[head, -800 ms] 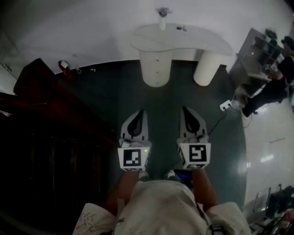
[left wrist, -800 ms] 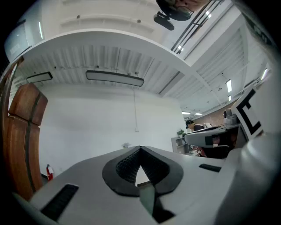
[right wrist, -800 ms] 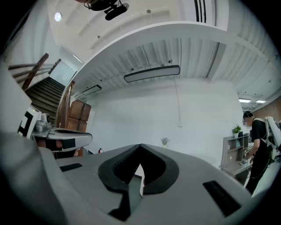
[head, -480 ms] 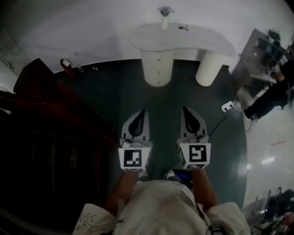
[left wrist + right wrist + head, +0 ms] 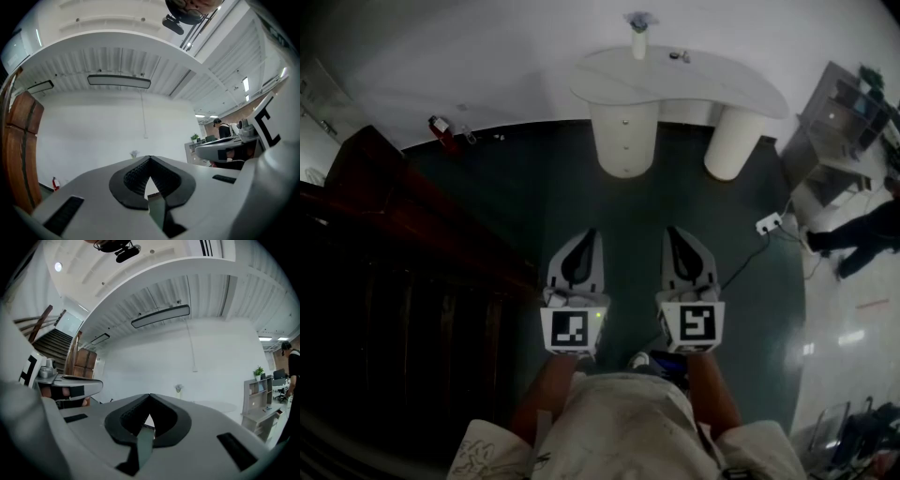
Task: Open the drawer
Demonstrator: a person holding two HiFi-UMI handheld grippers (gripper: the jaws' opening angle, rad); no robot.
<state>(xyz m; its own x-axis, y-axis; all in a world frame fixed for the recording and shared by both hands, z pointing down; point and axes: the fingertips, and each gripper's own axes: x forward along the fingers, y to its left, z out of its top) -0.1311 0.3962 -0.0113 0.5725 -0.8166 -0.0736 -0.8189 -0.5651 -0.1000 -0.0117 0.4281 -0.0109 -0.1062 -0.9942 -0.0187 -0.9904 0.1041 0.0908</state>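
1. Black ribbed pads meet tip to tip on my left gripper. The jaws are closed with nothing between them.
2. The right gripper is the same: pads together, empty.
3. In the head view both are held level and side by side in front of me, left gripper and right gripper, tips pointing ahead.
4. The drawers are in the round white pedestal under the left end of the white desk. It is straight ahead across the dark floor, well apart from both tips.
5. The pedestal stands upright. Three knobs are stacked top to bottom on the front, facing me, so I judge the pull runs back toward me.
6. Sideways, the pedestal sits between my two lines of reach, slightly closer to the left one. The left gripper looks marginally nearer.
7. Next move, as I judge it: close the distance first, then open the jaws on a knob.
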